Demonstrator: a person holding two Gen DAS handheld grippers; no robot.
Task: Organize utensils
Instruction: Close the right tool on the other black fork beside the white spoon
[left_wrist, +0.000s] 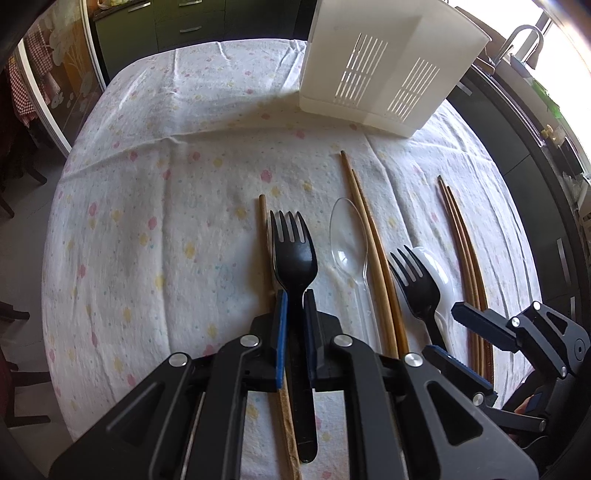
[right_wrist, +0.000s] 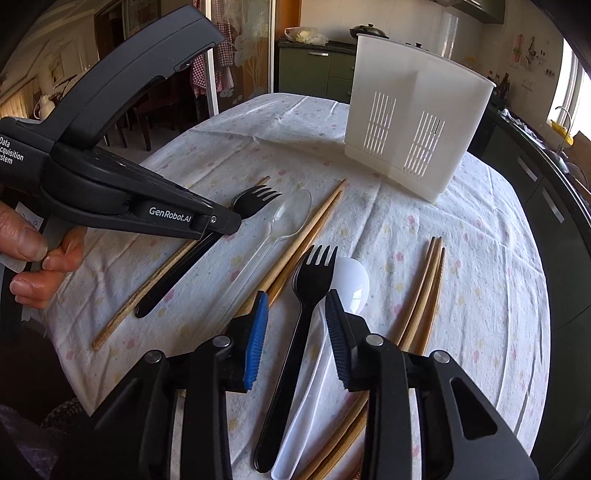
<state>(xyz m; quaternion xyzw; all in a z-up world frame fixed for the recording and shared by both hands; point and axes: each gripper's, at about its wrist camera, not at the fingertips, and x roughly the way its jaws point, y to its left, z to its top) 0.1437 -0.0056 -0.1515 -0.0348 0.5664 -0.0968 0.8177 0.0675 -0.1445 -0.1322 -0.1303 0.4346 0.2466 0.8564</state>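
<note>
My left gripper (left_wrist: 294, 301) is shut on the neck of a black fork (left_wrist: 294, 254), which lies on the tablecloth beside a single chopstick (left_wrist: 263, 236). My right gripper (right_wrist: 297, 312) is open, its fingers either side of a second black fork (right_wrist: 312, 277) that overlaps a white spoon (right_wrist: 351, 284). A clear spoon (left_wrist: 347, 236) and a chopstick pair (left_wrist: 369, 236) lie between the forks. Several darker chopsticks (left_wrist: 463, 243) lie at the right. The white slotted utensil holder (left_wrist: 384, 66) stands at the far side; it also shows in the right wrist view (right_wrist: 413, 114).
The table wears a white flowered cloth (left_wrist: 166, 184). A dark counter with a sink and tap (left_wrist: 524, 40) runs along the right. Green cabinets (right_wrist: 314, 70) stand behind the table, chairs at the left.
</note>
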